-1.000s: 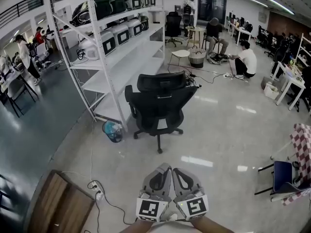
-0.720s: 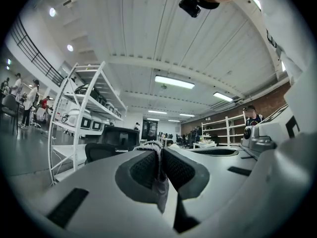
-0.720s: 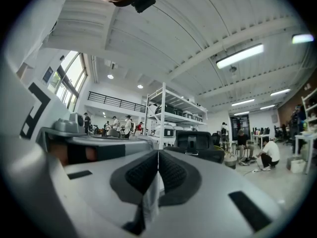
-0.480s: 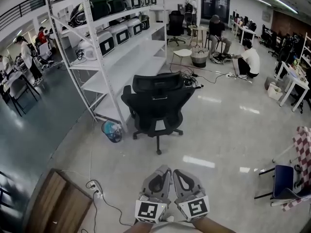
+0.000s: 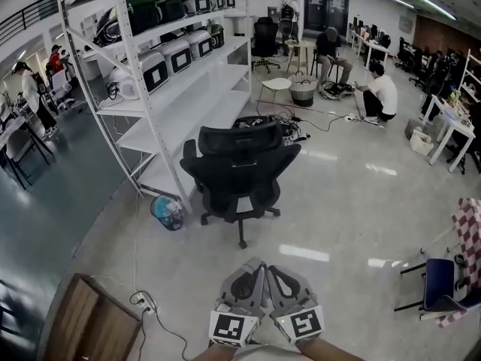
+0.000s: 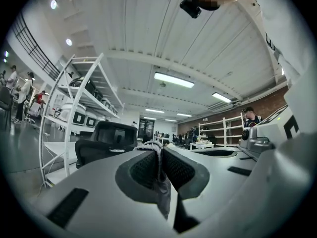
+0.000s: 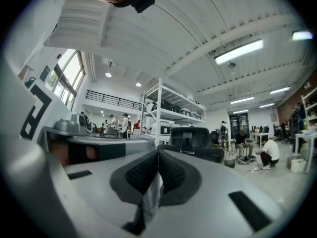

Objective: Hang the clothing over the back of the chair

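Clothing (image 6: 161, 190), a thin grey fabric, is pinched in both claws. The left claw (image 6: 159, 151) is closed on one part of it and the right claw (image 7: 157, 155) is closed on another part; in each gripper view the fabric hangs down below the pads. In the head view the two claws are side by side, almost touching, and point towards the black office chair (image 5: 239, 164). The chair stands well apart from them on the shiny floor (image 5: 353, 224), with its back turned to the claws. Beside the chair is a white shelf rack (image 5: 173, 89), and a small bin (image 5: 167, 212) stands near its foot.
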A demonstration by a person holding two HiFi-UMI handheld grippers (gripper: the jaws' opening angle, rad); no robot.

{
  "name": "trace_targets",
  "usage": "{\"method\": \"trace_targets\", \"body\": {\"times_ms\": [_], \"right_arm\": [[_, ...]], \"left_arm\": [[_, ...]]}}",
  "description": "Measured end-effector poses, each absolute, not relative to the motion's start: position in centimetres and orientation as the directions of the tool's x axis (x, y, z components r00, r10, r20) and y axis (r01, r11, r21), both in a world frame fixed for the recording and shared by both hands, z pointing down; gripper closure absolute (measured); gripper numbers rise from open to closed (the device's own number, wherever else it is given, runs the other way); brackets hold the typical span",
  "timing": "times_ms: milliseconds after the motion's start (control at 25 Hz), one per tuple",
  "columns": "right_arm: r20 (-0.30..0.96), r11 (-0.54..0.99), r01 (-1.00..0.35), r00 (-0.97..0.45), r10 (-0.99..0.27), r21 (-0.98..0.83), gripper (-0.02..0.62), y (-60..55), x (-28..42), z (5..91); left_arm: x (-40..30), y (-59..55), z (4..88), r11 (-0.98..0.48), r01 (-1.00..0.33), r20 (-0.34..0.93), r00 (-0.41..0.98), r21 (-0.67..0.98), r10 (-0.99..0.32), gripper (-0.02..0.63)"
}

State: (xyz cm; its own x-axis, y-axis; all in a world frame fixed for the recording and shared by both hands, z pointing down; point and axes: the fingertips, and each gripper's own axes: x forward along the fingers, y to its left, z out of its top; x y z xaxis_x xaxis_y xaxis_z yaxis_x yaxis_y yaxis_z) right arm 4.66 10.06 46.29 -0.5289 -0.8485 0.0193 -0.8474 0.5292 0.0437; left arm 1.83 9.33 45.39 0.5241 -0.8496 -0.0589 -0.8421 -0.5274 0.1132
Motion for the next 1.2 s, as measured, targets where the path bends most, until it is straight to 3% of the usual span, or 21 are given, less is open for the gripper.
{"method": "trace_targets", "body": {"times_ms": [520,1200], "right_arm": [[0.086,0.483,-0.871,-0.476,-0.875,0.094,0.58,-4.5,-1.6,46.1],[0.121,0.404,-0.908,-0.391,-0.912,0.111,0.58,-12.3,-2.1,45.4]], "left_arm": [[-3.9,-5.0,43.6,-0.614,-0.779,-0.111,0.604,0.123,-0.789,0.578],[-5.3,-13.3,42.2,-0.687,-0.709,-0.157,0.669,0.158,-0.726,0.578]]}}
